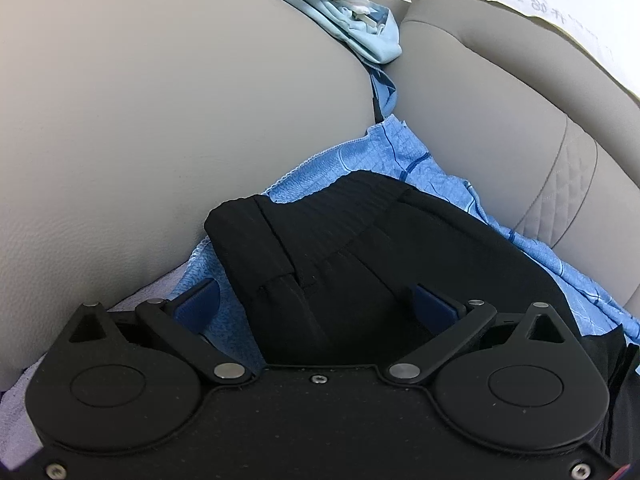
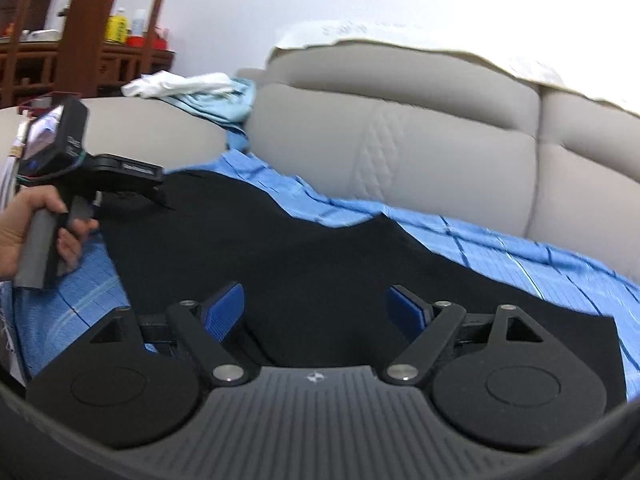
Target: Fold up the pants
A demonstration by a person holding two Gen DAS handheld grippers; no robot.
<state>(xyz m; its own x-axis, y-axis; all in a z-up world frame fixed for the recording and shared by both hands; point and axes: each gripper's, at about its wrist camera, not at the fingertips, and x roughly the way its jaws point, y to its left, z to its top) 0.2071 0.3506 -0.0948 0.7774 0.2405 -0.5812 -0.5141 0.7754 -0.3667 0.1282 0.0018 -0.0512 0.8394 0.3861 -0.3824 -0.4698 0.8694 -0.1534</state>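
I work on a grey leather sofa [image 2: 420, 128] whose seat is covered by a blue checked cloth [image 2: 500, 248]. The black pants [image 2: 312, 248] lie flat on that cloth, waistband at the left end beside the armrest [image 1: 140, 120]. My left gripper [image 1: 316, 304] is spread wide over the folded waistband, pads clear of it. My right gripper [image 2: 316, 312] also stands wide above the pants, gripping nothing. A pale blue garment [image 2: 216, 104] and white cloth [image 2: 180, 82] sit on the far armrest. Behind, a white wall and a dark wooden shelf [image 2: 60, 60] with 2 bottles.
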